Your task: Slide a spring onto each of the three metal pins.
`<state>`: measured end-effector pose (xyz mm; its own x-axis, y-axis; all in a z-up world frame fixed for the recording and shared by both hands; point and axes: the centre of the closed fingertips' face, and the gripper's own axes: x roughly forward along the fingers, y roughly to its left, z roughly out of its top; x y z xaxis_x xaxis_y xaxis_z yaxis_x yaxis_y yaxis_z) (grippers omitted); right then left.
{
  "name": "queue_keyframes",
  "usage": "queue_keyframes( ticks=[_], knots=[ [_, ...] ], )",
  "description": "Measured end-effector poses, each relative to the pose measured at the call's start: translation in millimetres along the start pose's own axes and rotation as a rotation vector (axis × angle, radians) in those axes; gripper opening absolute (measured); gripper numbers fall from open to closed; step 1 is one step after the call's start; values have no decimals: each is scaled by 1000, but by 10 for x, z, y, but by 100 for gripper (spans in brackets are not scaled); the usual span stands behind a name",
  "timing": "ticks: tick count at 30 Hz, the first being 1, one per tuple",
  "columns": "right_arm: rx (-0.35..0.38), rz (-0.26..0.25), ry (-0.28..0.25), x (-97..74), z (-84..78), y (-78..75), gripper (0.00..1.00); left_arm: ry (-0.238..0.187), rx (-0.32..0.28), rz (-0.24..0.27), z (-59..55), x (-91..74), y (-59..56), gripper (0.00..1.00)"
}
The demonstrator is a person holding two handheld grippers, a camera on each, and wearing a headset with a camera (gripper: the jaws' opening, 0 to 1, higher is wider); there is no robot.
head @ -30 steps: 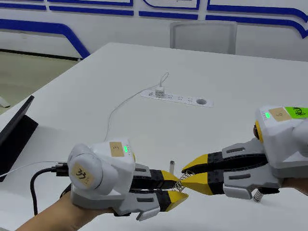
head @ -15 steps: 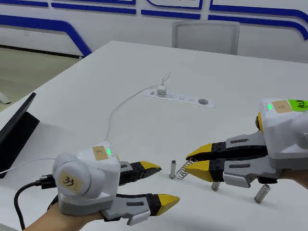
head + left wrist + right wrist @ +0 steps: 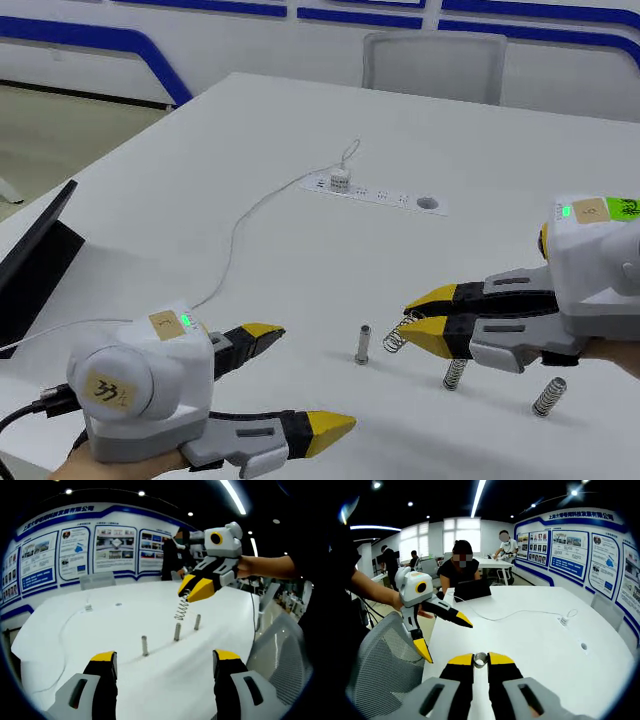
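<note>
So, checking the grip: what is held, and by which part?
The right hand-held gripper pinches a spring by one end; the left hand-held gripper is open, holding nothing.

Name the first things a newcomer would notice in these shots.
The right gripper, mid-right in the head view, pinches a spring in its yellow jaws, close to the bare pin. The left gripper sits at lower left, jaws wide open, holding nothing. Below the right gripper, two more pins already wear springs.
</note>
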<state>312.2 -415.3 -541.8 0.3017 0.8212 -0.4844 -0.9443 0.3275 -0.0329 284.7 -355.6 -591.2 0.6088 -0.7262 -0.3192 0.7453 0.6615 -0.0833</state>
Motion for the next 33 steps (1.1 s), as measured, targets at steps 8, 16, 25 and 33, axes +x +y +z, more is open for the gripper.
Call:
queue_keyframes(
  ticks=[8,16,25,33],
  knots=[
    [8,-16,6,21,5,-62,10,25,-28,14,-131,-29,-38,92],
    [26,-46,4,26,14,-156,10,29,-64,69,-155,-63,75,100],
    [36,-93,43,66,-86,-319,11,99,-8,57,-279,-31,20,100],
    [73,-123,65,148,-138,-461,11,118,4,64,-317,-33,35,100]
  ],
)
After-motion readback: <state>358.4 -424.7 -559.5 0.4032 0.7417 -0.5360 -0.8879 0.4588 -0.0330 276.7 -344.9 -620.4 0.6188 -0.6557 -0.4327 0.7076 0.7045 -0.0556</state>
